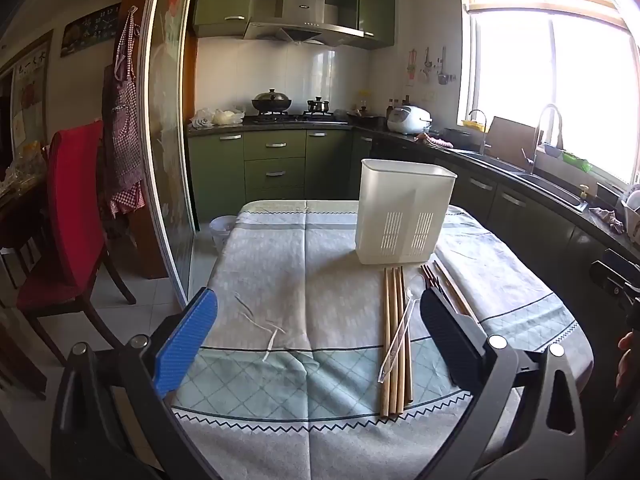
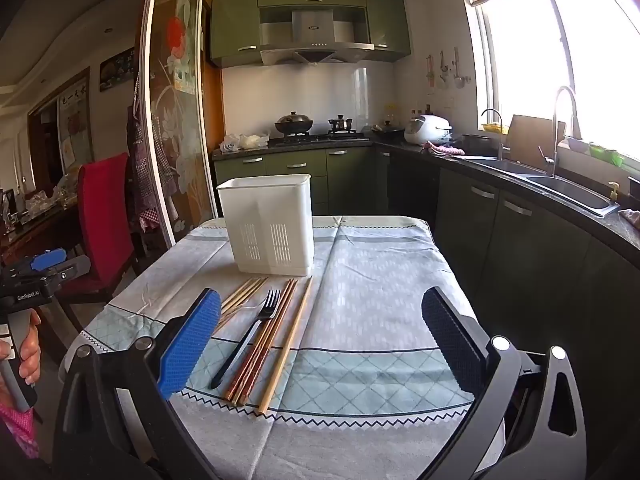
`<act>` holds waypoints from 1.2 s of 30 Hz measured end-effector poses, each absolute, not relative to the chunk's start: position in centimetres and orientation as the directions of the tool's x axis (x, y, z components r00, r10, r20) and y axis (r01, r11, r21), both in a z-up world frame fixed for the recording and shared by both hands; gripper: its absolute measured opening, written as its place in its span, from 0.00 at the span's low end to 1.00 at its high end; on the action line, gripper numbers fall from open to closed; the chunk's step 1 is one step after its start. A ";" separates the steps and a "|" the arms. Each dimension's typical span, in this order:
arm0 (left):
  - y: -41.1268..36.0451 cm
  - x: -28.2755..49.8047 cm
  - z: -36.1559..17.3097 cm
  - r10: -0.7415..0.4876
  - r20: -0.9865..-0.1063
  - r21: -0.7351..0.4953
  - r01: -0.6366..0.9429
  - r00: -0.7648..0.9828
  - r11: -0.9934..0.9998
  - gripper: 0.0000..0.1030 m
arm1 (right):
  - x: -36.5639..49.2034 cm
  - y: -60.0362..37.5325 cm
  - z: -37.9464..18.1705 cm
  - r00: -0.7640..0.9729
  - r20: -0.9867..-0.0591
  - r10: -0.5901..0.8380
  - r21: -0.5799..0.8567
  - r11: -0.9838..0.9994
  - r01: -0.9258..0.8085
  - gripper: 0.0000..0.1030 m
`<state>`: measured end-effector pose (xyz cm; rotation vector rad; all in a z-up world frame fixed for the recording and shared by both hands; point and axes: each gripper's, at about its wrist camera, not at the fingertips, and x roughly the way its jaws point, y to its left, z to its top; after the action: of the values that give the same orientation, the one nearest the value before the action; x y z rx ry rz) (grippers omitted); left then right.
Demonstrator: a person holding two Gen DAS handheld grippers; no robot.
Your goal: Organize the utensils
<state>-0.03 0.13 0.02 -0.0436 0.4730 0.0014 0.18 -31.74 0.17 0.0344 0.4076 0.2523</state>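
Hovering released, both hand-held grippers (image 1: 316, 332) (image 2: 320, 340) face bare tablecloth (image 2: 380, 280) beside chopsticks (image 2: 286, 344).

The holder (image 2: 270, 226) is matt white plastic, slotted low down. Pale chopsticks (image 1: 394, 340) look like bare wood; the darker pair (image 2: 260, 344) at their three o'clock looks reddish and smoother. The fork (image 2: 248, 338) is glossy black. The tablecloth (image 2: 372, 320) is soft, creased woven cloth.
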 end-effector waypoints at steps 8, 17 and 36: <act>0.8 -0.4 -0.2 -0.028 -0.464 -0.070 -0.005 0.886 0.998 0.94 | 0.2 -31.7 0.1 0.888 -0.388 0.247 0.076 0.969 -0.236 0.96; 0.5 0.0 -0.1 -0.030 -0.473 -0.064 -0.001 0.881 0.998 0.94 | 0.2 -31.7 0.3 0.887 -0.390 0.246 0.078 0.969 -0.234 0.96; 0.5 0.0 -0.6 -0.028 -0.477 -0.066 -0.004 0.878 0.998 0.94 | 0.3 -31.6 -0.5 0.886 -0.395 0.244 0.078 0.969 -0.233 0.96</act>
<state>0.05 0.53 -0.62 -0.0658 0.4986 -0.0130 0.29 -31.59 -0.53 0.0283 0.4145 0.2481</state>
